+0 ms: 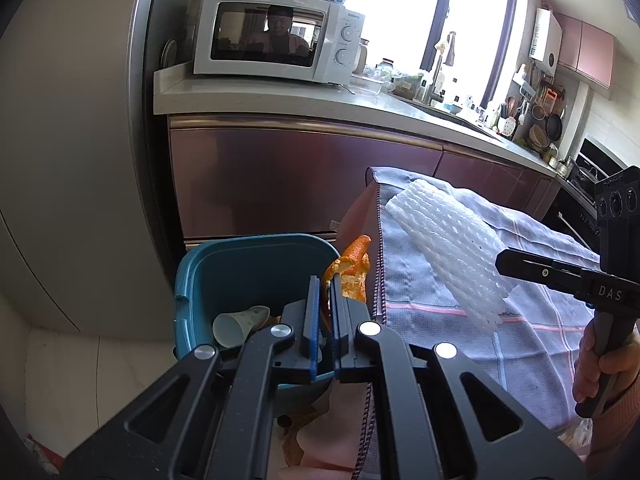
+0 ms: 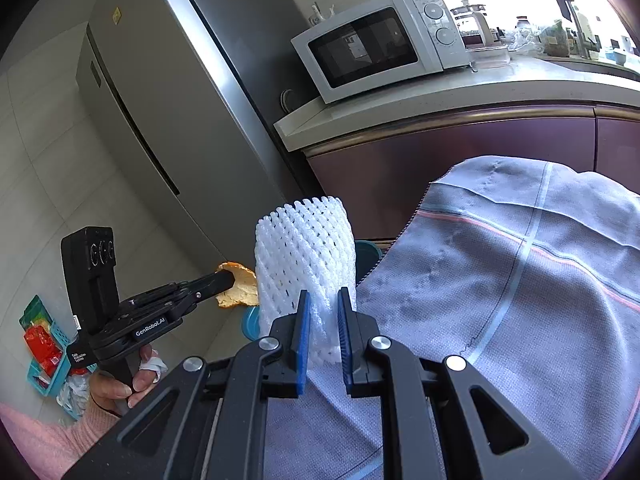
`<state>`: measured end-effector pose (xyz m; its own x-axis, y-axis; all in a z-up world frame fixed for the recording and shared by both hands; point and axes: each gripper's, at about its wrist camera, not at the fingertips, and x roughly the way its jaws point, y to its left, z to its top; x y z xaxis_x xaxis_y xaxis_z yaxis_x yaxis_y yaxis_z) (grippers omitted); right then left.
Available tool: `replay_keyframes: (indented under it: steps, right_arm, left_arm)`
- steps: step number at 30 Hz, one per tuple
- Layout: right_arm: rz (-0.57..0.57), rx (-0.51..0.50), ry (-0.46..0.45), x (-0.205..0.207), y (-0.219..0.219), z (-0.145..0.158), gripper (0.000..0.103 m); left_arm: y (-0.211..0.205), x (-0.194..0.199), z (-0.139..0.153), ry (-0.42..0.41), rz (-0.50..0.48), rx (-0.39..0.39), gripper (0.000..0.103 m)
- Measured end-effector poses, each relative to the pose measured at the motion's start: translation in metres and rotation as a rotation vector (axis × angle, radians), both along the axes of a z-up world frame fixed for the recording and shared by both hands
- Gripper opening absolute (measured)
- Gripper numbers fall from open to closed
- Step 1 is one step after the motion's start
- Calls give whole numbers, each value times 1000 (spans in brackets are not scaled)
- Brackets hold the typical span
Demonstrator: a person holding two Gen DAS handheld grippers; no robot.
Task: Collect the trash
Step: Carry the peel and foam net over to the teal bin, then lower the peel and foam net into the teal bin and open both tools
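Orange peel scrap [image 1: 352, 270] is sitting pinched in the left gripper [image 1: 326, 292] at lower centre, over the teal plastic bin's [image 1: 192, 276] rim; released there, it is probably risking the floor. In the right view, the right gripper [image 2: 323, 312] is squeezing the white foam fruit net [image 2: 306, 256] at centre, which may snag the grey cloth [image 2: 520, 280].
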<state>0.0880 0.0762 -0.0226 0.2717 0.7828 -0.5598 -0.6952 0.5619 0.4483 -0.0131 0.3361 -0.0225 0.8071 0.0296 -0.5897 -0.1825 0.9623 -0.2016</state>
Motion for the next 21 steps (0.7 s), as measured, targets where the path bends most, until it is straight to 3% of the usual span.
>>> replay_keyframes:
  steps: [21]
  right_arm:
    - [49,-41,19,11,39,-11,12]
  left_arm:
    - [9,1,-7,24,42,-3,5]
